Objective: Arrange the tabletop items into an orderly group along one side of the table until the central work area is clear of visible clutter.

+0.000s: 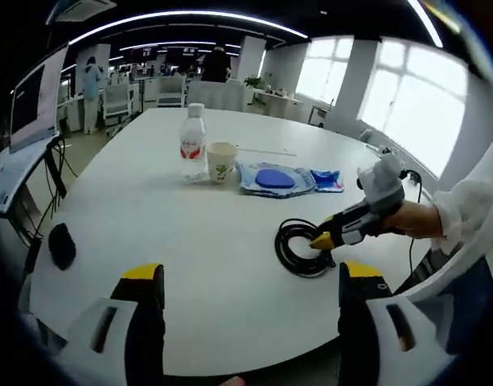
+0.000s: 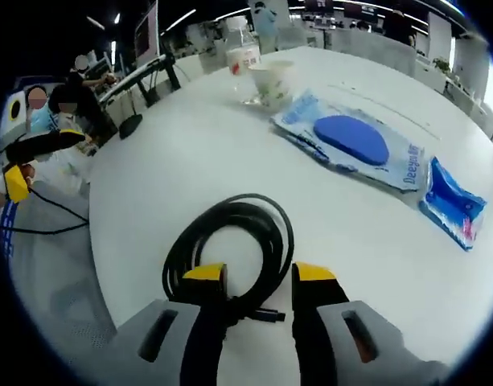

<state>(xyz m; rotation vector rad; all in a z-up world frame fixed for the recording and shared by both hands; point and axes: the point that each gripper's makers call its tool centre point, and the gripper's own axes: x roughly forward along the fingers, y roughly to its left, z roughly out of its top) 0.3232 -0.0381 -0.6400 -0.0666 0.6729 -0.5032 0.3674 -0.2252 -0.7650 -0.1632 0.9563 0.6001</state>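
A black cable coil [image 1: 301, 249] lies flat on the white table [image 1: 190, 241], near its right edge. My right gripper [image 1: 322, 240], held by a hand coming in from the right, has its yellow-tipped jaws closed on the coil's near strands [image 2: 250, 301]. Further back stand a water bottle [image 1: 194, 145] and a paper cup [image 1: 221, 161]. Beside them lie a blue mouse in a clear pack [image 1: 274, 178] and a small blue packet [image 1: 326, 179]. My left gripper [image 1: 252, 277] hovers open over the near table edge, holding nothing.
A black mouse [image 1: 61, 244] lies near the table's left edge. Monitors and desks stand off to the left [image 1: 37, 104]. Chairs and people are at the far end of the room. Bare tabletop stretches between the coil and the bottle [image 2: 174, 137].
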